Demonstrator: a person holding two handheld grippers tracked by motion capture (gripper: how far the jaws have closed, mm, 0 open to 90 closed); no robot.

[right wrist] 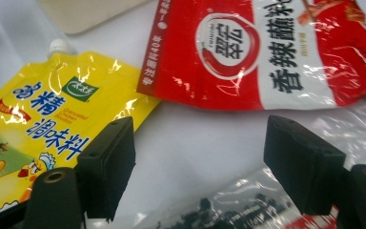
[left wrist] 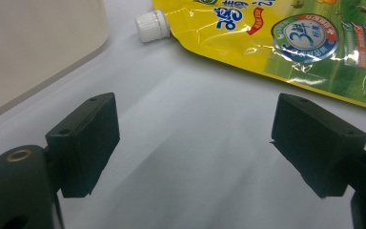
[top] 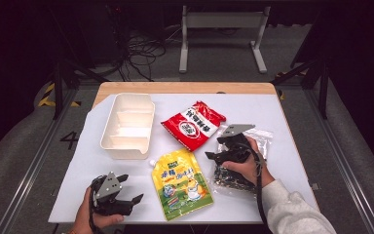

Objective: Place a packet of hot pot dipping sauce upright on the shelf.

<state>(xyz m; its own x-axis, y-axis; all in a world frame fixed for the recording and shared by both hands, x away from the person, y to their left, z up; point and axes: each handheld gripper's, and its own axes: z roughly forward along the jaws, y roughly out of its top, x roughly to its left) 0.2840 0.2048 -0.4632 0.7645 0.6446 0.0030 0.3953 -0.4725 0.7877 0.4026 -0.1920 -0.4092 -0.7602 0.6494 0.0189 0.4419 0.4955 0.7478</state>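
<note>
left gripper (top: 135, 200): parked at the near-left of the white table cover (top: 282, 112), jaws spread wide, nothing between them; in the left gripper view only bare cover lies between the pads.
white tray (top: 126, 126): far-left, three compartments, all empty; long axis runs away from the person.
yellow spouted pouch (top: 181, 184): flat, centre-near, just right of the left gripper; white cap (top: 151, 162) points to the far-left, toward the tray's near corner; long axis near-to-far, slightly tilted.
red sachet (top: 194, 124): flat, centre-far, long axis on a diagonal from near-left to far-right; untouched.
right gripper (top: 213, 156): over the left edge of the clear bag, jaws spread, not pinching anything; tips point left toward the yellow pouch.
clear bag (top: 263, 139): right of centre, dark contents, mostly under the right hand (top: 246, 165); long axis near-to-far. In the right gripper view its crinkled edge (right wrist: 228, 202) sits low between the pads, no contact that I can see.
step: my read is approach/line-up for a pick by the right gripper; which pack it's after is unclear, clear bag is nearest.
next move: drop the tips to the film edge, close on a fold rather than the bulk, then lift and carry to the tray.
risk: slick film could slip out of the pads.
</note>
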